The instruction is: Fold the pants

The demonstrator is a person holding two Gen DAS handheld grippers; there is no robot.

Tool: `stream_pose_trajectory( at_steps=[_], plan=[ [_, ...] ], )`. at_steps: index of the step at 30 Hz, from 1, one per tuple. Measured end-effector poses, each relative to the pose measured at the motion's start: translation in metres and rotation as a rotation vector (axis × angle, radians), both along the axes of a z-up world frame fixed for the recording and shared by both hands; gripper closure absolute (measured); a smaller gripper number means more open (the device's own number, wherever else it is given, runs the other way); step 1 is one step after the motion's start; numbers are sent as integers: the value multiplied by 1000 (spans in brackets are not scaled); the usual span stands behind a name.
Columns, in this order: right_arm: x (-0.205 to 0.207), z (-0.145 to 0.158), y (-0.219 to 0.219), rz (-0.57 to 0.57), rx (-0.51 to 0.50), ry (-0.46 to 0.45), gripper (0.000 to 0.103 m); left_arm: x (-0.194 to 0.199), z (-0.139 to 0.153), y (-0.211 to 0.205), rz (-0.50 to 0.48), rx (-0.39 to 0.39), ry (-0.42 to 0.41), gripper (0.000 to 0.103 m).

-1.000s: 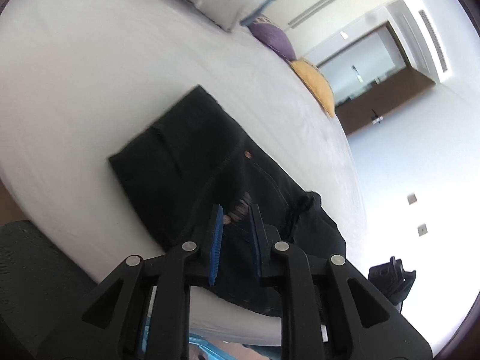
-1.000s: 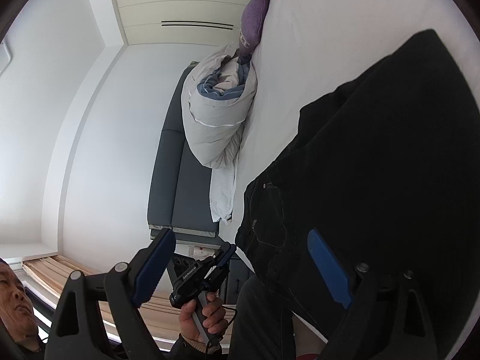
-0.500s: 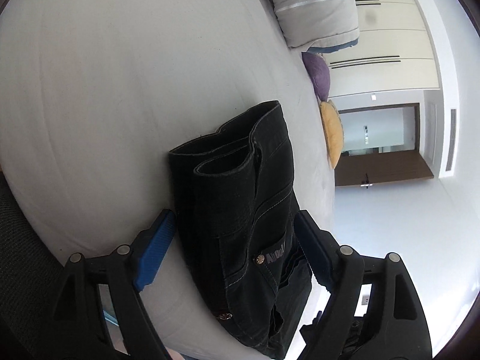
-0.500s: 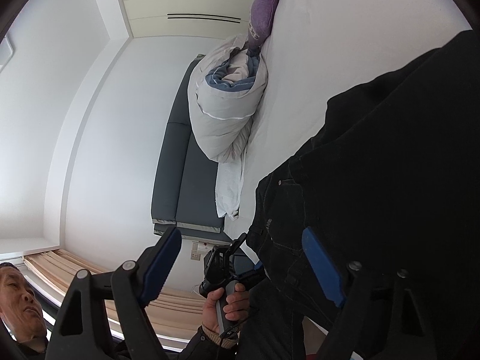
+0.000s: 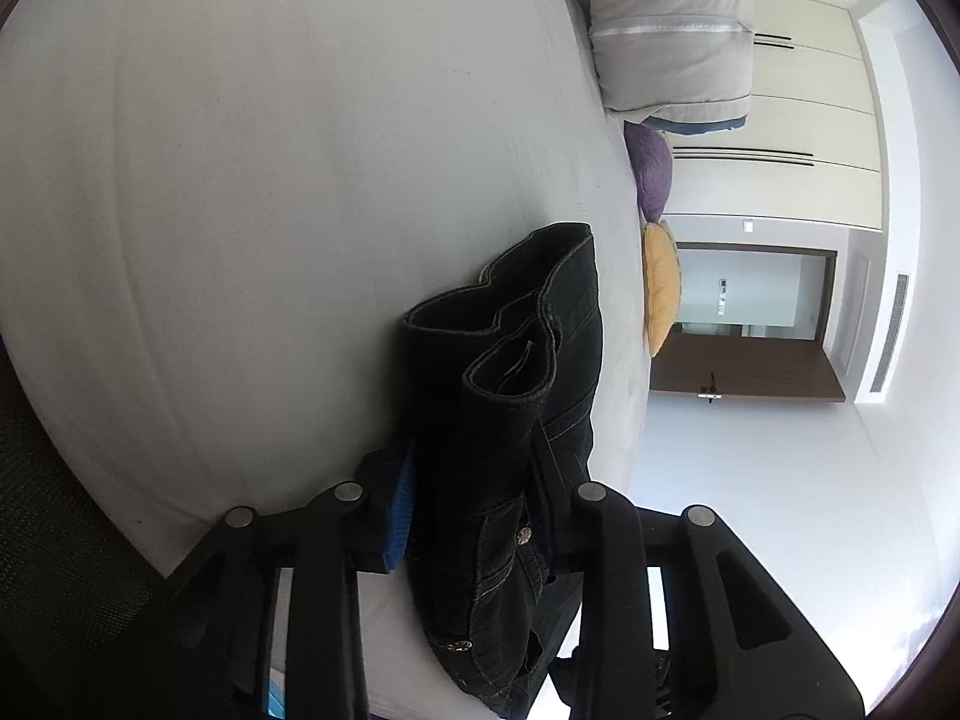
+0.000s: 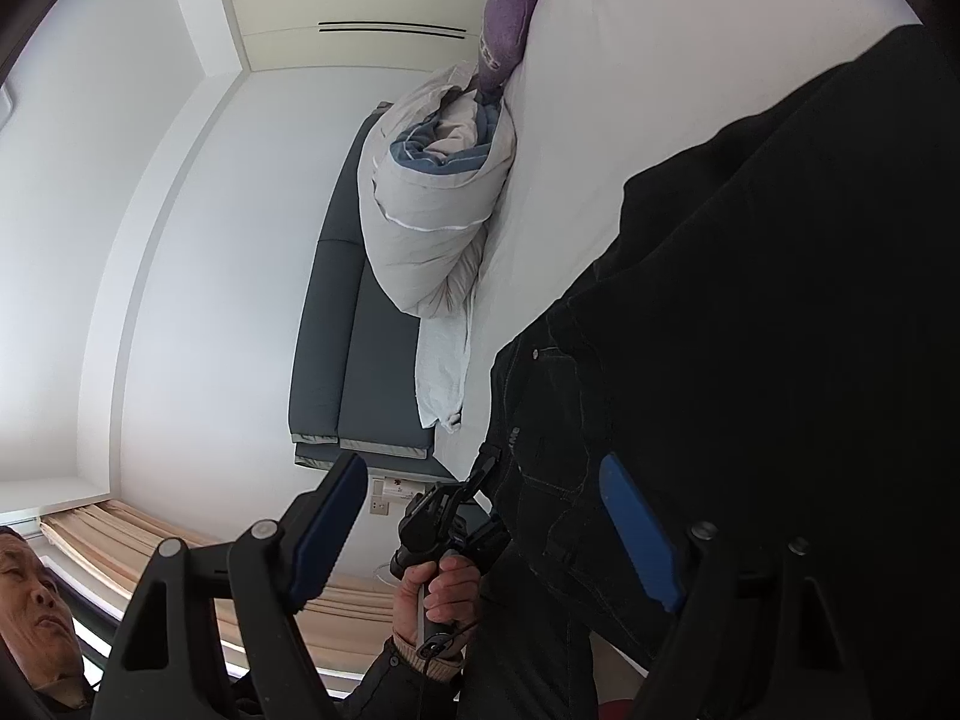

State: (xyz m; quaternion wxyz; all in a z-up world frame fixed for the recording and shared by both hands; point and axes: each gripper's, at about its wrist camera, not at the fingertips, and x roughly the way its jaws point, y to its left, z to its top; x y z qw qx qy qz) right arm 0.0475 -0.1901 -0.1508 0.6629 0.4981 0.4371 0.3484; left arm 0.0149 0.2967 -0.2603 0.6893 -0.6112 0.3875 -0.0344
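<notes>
Folded black denim pants (image 5: 516, 396) lie on the white bed (image 5: 270, 180), near its edge. My left gripper (image 5: 474, 504) is shut on the thick folded bundle at the waistband end, one blue pad (image 5: 399, 510) showing on its left side. In the right wrist view the pants (image 6: 780, 300) fill the right side. My right gripper (image 6: 486, 534) is open and empty, with one blue pad (image 6: 636, 534) against the denim and the other pad (image 6: 324, 528) in free air. The left gripper (image 6: 444, 516) also shows there in the person's hand.
A rolled grey duvet (image 5: 666, 30), a purple cushion (image 5: 651, 171) and a yellow cushion (image 5: 660, 288) lie along the far side of the bed. A dark sofa (image 6: 354, 324) stands beyond the bed. The person's face (image 6: 30, 606) is at lower left.
My left gripper opened wide, moved around the folded pants and closed on the bundle. My right gripper stayed open and shifted slightly along the denim.
</notes>
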Motion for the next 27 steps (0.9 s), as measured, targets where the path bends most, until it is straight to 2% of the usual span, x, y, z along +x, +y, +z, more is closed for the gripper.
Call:
stream_pose_trajectory(
  at_steps=[6, 9, 11, 13, 14, 17, 21, 23, 25, 27],
  plan=[
    [14, -7, 18, 40, -68, 38, 25, 2, 12, -2, 1, 18, -7, 83],
    [22, -10, 30, 60, -109, 52, 25, 3, 27, -6, -13, 48, -32, 86],
    [28, -23, 39, 84, -164, 112, 27, 5, 38, -9, -28, 79, -48, 87],
    [33, -37, 46, 103, -276, 180, 44, 7, 49, -13, -39, 109, -64, 88],
    [34, -40, 48, 104, -311, 193, 56, 8, 54, -15, -46, 120, -73, 88],
    [36, -44, 45, 79, -292, 212, 58, 16, 81, -28, -85, 187, -121, 88],
    [34, -46, 48, 63, -305, 195, 58, 31, 131, -63, -176, 309, -212, 88],
    [34, -45, 49, 63, -311, 189, 58, 39, 156, -89, -233, 377, -266, 88],
    [35, -40, 43, 53, -295, 220, 55, 44, 181, -128, -316, 462, -324, 88],
    [33, -21, 27, 0, -248, 190, 30, 44, 201, -180, -433, 571, -391, 88]
  ],
)
